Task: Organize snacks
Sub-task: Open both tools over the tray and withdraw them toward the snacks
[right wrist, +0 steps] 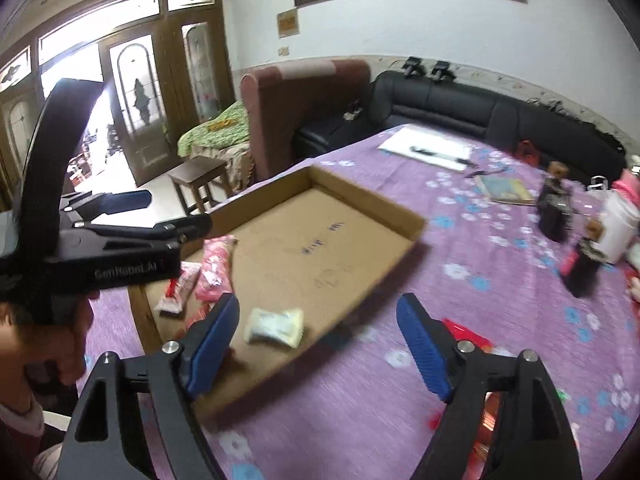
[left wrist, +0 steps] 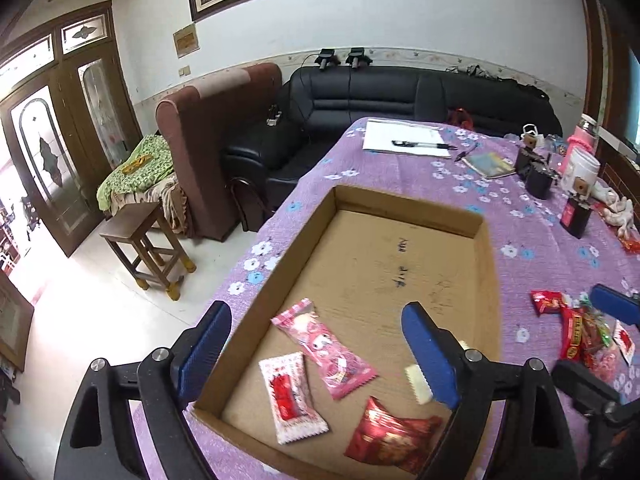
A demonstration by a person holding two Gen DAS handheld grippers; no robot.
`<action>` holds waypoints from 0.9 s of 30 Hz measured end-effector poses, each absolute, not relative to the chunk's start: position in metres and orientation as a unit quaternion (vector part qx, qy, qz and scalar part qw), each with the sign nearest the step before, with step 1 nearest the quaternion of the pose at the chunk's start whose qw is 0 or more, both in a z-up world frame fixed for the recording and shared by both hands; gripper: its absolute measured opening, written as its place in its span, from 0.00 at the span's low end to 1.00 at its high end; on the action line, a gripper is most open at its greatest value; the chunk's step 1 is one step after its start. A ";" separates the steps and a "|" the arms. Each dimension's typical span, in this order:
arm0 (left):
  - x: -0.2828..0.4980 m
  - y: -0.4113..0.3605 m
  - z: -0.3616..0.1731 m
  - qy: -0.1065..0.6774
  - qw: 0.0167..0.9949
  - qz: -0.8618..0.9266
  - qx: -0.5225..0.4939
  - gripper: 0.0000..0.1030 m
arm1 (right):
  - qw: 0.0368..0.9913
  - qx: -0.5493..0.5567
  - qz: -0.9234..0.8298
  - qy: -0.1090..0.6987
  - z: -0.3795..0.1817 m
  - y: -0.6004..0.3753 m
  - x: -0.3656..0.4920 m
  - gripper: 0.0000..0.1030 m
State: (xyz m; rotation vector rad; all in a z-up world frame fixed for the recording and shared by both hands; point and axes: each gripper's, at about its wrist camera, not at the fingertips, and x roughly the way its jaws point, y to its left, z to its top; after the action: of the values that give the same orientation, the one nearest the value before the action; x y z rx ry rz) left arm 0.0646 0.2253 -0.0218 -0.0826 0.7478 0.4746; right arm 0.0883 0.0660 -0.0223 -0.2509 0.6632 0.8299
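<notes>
A shallow cardboard box (left wrist: 404, 210) lies on the purple flowered tablecloth (left wrist: 532, 240). In it are a pink snack packet (left wrist: 326, 350), a white-and-red packet (left wrist: 290, 396), a dark red packet (left wrist: 388, 436) and a small white candy (left wrist: 418, 382). My left gripper (left wrist: 316, 350) is open and empty, just above the box's near end. My right gripper (right wrist: 318, 346) is open and empty over the box's near right edge (right wrist: 372, 292); the white candy (right wrist: 276, 326) lies inside the box between its fingers. Loose red snacks (left wrist: 576, 328) lie on the cloth right of the box.
Behind the box are a white paper with a pen (left wrist: 408, 142), a booklet (left wrist: 490, 164), dark bottles (left wrist: 538, 178) and a white cup (left wrist: 582, 168). A black sofa (left wrist: 400, 92), a brown armchair (left wrist: 216, 136) and a wooden stool (left wrist: 146, 246) stand beyond the table's left edge.
</notes>
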 end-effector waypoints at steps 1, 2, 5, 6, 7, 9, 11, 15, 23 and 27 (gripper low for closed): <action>0.063 0.220 -0.020 0.361 0.905 0.223 -0.042 0.88 | 0.860 -0.116 0.386 0.312 -0.020 0.054 0.086 0.83; 0.063 0.215 -0.018 0.360 0.906 0.218 -0.042 0.88 | 0.864 -0.111 0.379 0.312 -0.019 0.044 0.086 0.87; 0.062 0.192 -0.015 0.358 0.913 0.191 -0.039 0.88 | 0.879 -0.084 0.350 0.314 -0.017 0.001 0.086 0.89; 0.063 0.181 -0.014 0.359 0.916 0.177 -0.037 0.88 | 0.884 -0.075 0.336 0.316 -0.018 -0.017 0.087 0.89; 0.063 0.172 -0.015 0.360 0.917 0.166 -0.034 0.88 | 0.889 -0.066 0.322 0.320 -0.020 -0.035 0.089 0.89; 0.067 0.151 -0.016 0.364 0.920 0.140 -0.030 0.88 | 0.893 -0.055 0.300 0.330 -0.025 -0.067 0.094 0.90; 0.071 0.129 -0.020 0.371 0.921 0.116 -0.022 0.88 | 0.897 -0.048 0.277 0.340 -0.032 -0.093 0.096 0.90; 0.082 0.084 -0.033 0.389 0.919 0.068 -0.001 0.88 | 0.901 -0.043 0.239 0.358 -0.046 -0.138 0.105 0.89; 0.123 0.040 -0.064 0.429 0.902 0.018 -0.041 0.88 | 0.895 -0.079 0.235 0.370 -0.070 -0.170 0.119 0.89; 0.141 0.039 -0.075 0.438 0.896 0.012 -0.067 0.88 | 0.888 -0.088 0.241 0.382 -0.080 -0.173 0.136 0.89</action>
State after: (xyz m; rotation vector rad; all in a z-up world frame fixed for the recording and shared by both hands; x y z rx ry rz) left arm 0.1410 0.0387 -0.0755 -0.1386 0.9083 0.0239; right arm 0.1355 -0.1729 -0.0798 -0.1823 0.7933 0.5005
